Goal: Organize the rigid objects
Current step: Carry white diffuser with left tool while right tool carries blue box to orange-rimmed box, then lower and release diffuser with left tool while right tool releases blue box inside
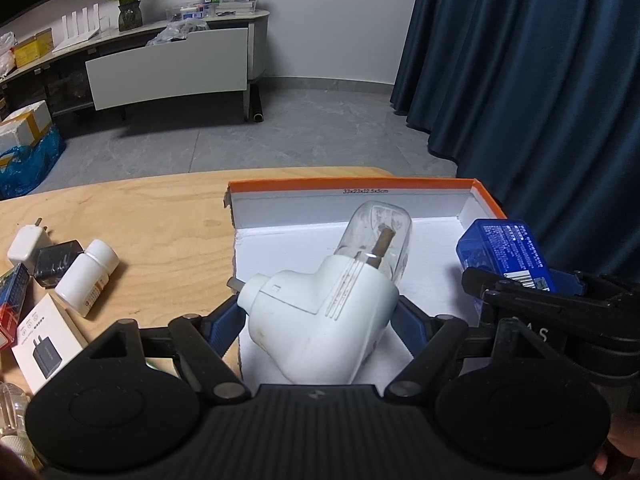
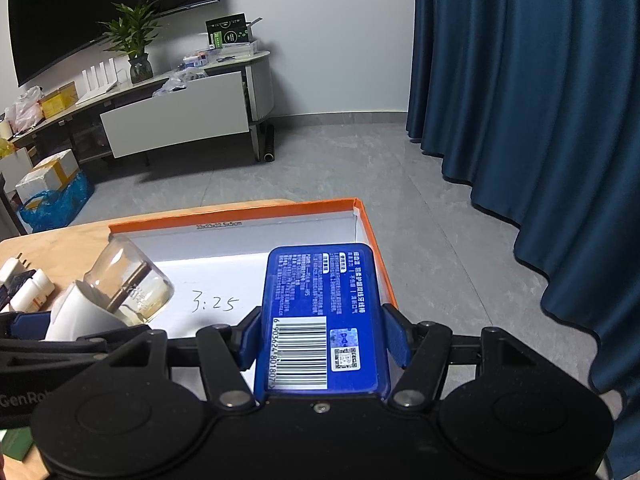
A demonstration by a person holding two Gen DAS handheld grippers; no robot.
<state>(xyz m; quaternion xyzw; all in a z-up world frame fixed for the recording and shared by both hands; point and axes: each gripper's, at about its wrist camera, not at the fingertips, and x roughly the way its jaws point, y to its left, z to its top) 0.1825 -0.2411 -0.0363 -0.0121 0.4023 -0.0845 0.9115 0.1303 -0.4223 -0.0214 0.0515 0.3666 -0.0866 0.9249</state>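
My left gripper [image 1: 318, 320] is shut on a white plug-in vaporizer [image 1: 320, 316] with a clear bottle [image 1: 378, 236] on its end, held over the left part of an open orange-rimmed white box [image 1: 348, 188]. The same vaporizer [image 2: 86, 316] and its bottle [image 2: 128, 284] show at the left of the right wrist view. My right gripper [image 2: 324, 338] is shut on a blue flat case [image 2: 320, 316] with a barcode label, held over the box's [image 2: 372, 236] right side. In the left wrist view that blue case [image 1: 504, 254] sits at the right.
On the wooden table [image 1: 160, 216] left of the box lie a white pill bottle [image 1: 86, 278], a white charger [image 1: 26, 244], a black adapter [image 1: 56, 262], a white charger carton [image 1: 46, 344] and a red-blue packet [image 1: 10, 304]. "3:25" [image 2: 216, 302] is handwritten on the box floor. Blue curtain [image 1: 540, 100] hangs at right.
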